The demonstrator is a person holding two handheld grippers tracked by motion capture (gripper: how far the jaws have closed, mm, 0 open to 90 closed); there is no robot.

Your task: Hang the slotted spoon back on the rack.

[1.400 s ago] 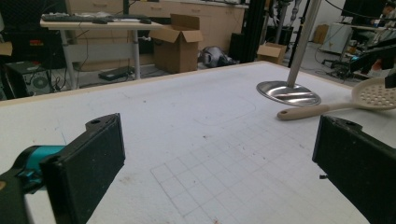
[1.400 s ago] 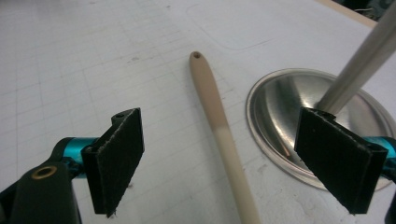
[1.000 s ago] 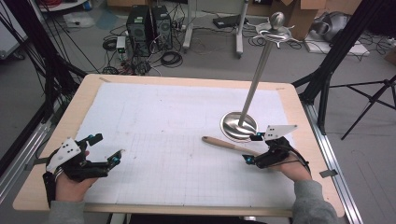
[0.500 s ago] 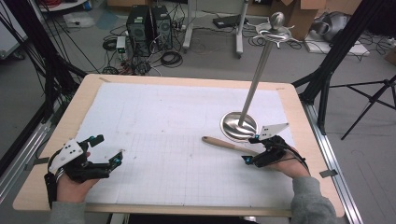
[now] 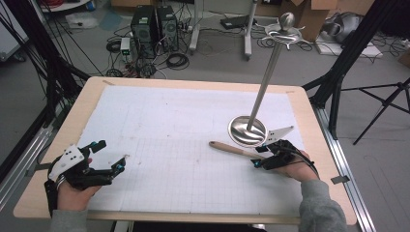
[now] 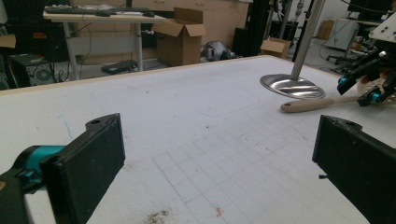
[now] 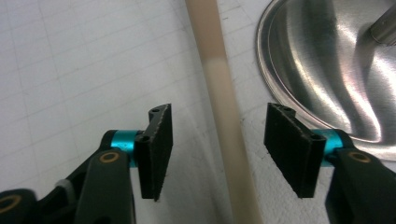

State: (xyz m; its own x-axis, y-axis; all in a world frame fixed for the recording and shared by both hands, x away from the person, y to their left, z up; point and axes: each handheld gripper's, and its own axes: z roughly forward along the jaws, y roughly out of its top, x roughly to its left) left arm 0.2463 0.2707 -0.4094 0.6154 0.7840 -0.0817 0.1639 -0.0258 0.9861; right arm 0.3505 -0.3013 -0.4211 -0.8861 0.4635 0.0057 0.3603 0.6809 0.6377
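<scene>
Right gripper view has the right gripper (image 7: 217, 149) with its fingers (image 7: 156, 149) spread either side of the wooden handle (image 7: 224, 107), not touching it, the steel stand base (image 7: 322, 65) at two o'clock. High view places that handle (image 5: 232, 149) on the worktop (image 5: 58, 140) at about four o'clock, just beside the base (image 5: 247, 131); the left gripper (image 5: 109, 157), fingers spread wide on nothing, rests at eight o'clock.

Even bright overhead light; soft shadows; close handle (image 7: 223, 116) blurred.

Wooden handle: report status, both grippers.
Right gripper open, jaws astride wooden handle, not clamped. Left gripper open, idle. Steel stand base close beside handle.
</scene>
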